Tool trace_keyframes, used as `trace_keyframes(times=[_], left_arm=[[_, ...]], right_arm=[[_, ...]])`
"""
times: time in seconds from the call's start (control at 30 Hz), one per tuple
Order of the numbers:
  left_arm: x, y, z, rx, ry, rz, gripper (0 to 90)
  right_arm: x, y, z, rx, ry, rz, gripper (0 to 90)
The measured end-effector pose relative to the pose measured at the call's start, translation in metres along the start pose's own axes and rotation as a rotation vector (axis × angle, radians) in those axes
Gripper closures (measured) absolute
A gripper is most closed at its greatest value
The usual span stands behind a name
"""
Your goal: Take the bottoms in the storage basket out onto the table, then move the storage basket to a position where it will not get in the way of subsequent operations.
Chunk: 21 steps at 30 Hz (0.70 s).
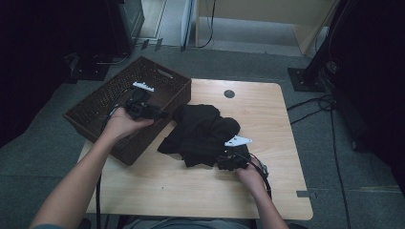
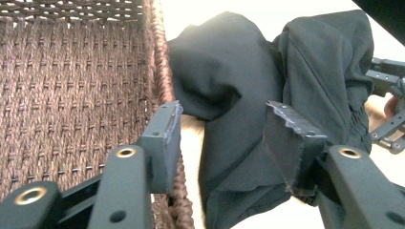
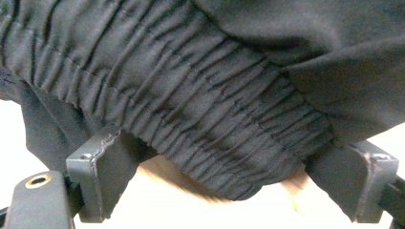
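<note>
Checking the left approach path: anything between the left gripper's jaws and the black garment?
Only the wicker basket's braided rim beside bare tabletop. In the left gripper view, the open left gripper looks past that rim at the black garment; nothing else intervenes.

The garment (image 1: 203,133) is plain black with a gathered, ribbed band; the woven basket (image 1: 167,88) is dark brown; the table (image 1: 267,119) is pale wood-grain.

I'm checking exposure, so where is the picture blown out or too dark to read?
High view: room edges sink into black, black garment shows little fold detail. Left gripper view: table beyond the wicker basket glares white. Right gripper view: table under the elastic waistband washes out.
</note>
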<state>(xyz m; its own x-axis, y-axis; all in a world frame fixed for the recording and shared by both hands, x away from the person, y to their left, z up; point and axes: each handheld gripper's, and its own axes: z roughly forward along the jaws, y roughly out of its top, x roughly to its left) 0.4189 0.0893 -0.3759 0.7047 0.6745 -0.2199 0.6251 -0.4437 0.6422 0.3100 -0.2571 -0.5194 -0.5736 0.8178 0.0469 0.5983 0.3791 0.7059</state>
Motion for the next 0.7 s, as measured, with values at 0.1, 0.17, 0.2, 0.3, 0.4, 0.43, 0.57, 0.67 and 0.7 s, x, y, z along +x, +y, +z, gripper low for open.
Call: trace_keyframes(times=[0.1,0.17,0.2,0.3,0.4,0.43,0.57,0.67,0.7], left_arm=[[0.002,-0.004,0.000,0.011,0.009,0.001,49.1],[0.003,-0.005,0.001,0.013,0.015,0.000,49.0],[0.005,-0.006,0.002,0.016,0.020,0.001,49.0],[0.009,-0.010,0.004,0.021,0.022,-0.008,49.4],[0.014,-0.016,0.010,0.028,0.029,-0.024,52.3],[0.015,-0.018,0.011,0.030,0.029,-0.030,53.3],[0.018,-0.023,0.018,0.044,0.031,-0.054,58.2],[0.018,-0.026,0.023,0.058,0.046,-0.043,64.9],[0.019,-0.027,0.024,0.056,0.049,-0.045,67.0]], right_arm=[[0.000,-0.001,0.000,-0.005,0.000,0.001,13.0],[-0.001,-0.001,0.000,-0.009,0.003,-0.001,12.6],[-0.001,-0.001,0.001,-0.011,0.003,-0.001,12.5],[0.000,-0.001,0.001,-0.016,0.002,0.000,12.3],[0.000,-0.001,0.002,-0.017,0.004,-0.001,12.3],[0.000,-0.001,0.002,-0.019,0.003,0.000,12.3],[0.000,-0.001,0.002,-0.024,0.005,-0.001,11.8],[0.001,-0.001,0.003,-0.027,0.005,-0.002,11.6],[0.001,-0.001,0.003,-0.027,0.005,-0.002,11.6]])
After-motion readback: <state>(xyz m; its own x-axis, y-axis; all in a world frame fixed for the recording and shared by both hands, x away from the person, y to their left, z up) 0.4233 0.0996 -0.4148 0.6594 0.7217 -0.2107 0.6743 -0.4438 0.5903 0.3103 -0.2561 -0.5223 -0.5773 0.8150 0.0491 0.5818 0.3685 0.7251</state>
